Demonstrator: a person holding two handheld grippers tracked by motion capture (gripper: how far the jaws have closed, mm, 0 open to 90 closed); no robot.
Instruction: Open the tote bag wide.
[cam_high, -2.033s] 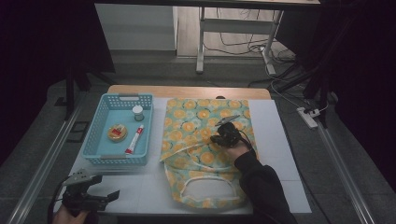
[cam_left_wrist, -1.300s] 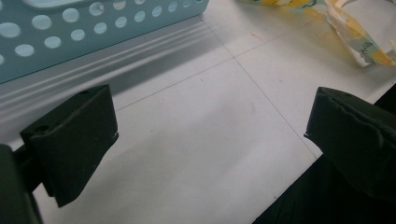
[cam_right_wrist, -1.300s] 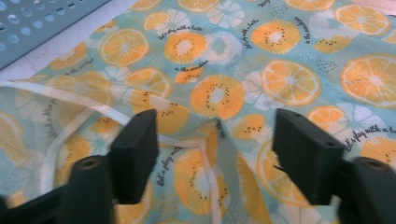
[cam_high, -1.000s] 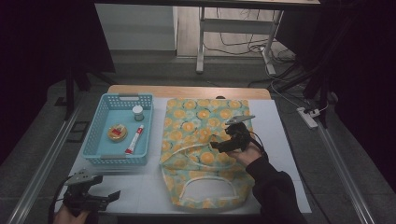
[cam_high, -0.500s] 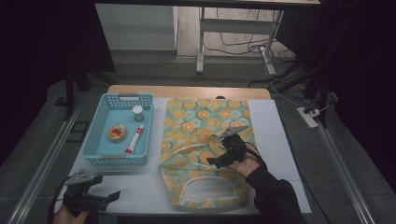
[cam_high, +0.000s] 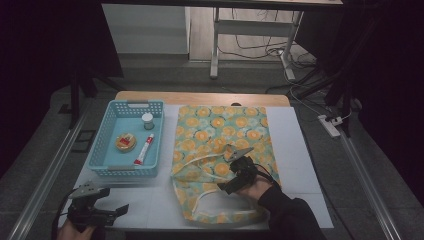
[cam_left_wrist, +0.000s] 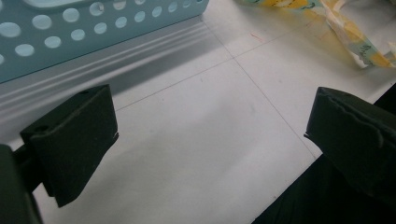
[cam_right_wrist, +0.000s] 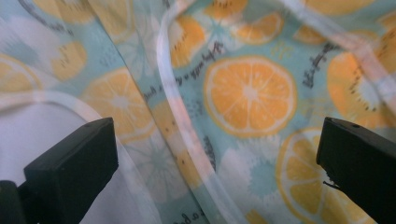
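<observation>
Right hand-held gripper (cam_high: 227, 186) hangs over the near half of the fruit-print bag (cam_high: 222, 150), jaws spread wide, nothing between them; its own view looks straight down on the pale strap (cam_right_wrist: 187, 126). Left hand-held gripper (cam_high: 117, 210) rests at 7 o'clock on the surface (cam_high: 150, 200), jaws wide, nothing held. Step judged: reaching for the strap near the bag mouth. Next: lower, close on it. Basket (cam_high: 100, 150) at 10 o'clock; its small items are too small to identify.

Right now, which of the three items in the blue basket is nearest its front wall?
The red-and-white tube: it lies toward the basket's near end, while the round orange item and small jar sit farther back.
</observation>
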